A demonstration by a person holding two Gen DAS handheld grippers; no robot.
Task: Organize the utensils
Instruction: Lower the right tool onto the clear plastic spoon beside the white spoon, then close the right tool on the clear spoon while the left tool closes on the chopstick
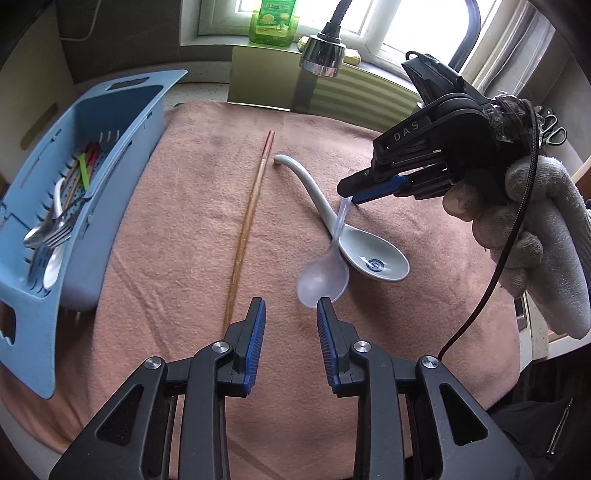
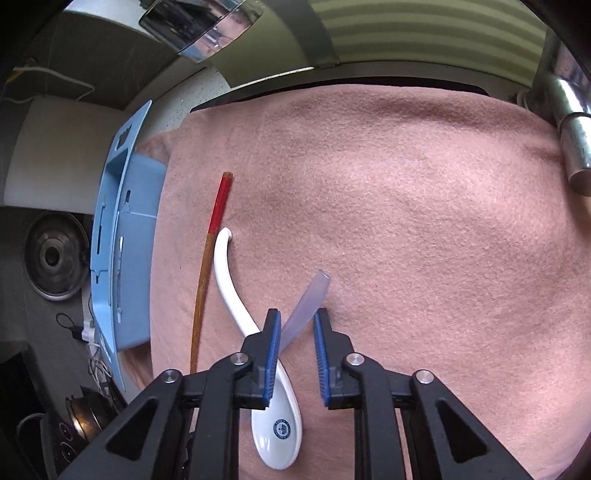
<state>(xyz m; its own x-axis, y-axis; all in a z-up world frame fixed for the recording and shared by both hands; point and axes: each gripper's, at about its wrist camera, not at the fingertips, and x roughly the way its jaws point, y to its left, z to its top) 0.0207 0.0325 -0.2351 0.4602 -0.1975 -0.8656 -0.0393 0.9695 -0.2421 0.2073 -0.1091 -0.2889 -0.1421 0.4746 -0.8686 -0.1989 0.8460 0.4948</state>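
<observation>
A clear plastic spoon [image 1: 321, 280] lies tilted, its bowl low on the pink towel [image 1: 166, 258] and its handle raised. My right gripper [image 1: 349, 192] is shut on that handle; in the right wrist view the handle [image 2: 306, 301] spans from pad to pad of the right gripper [image 2: 296, 321]. Under the clear spoon rests a white ceramic spoon [image 1: 369, 258] [image 2: 236, 295]. A wooden chopstick [image 1: 247, 229] [image 2: 207, 266] with a red end lies to its left. My left gripper [image 1: 291, 308] hovers open just short of the clear spoon's bowl, with nothing between its fingers.
A blue drainer basket [image 1: 122, 155] [image 2: 136, 206] at the towel's left edge holds several utensils, among them a fork and spoons. A faucet head [image 1: 323, 55] hangs over the far edge, with a green soap bottle [image 1: 273, 22] behind. A gloved hand [image 1: 535, 240] holds the right gripper.
</observation>
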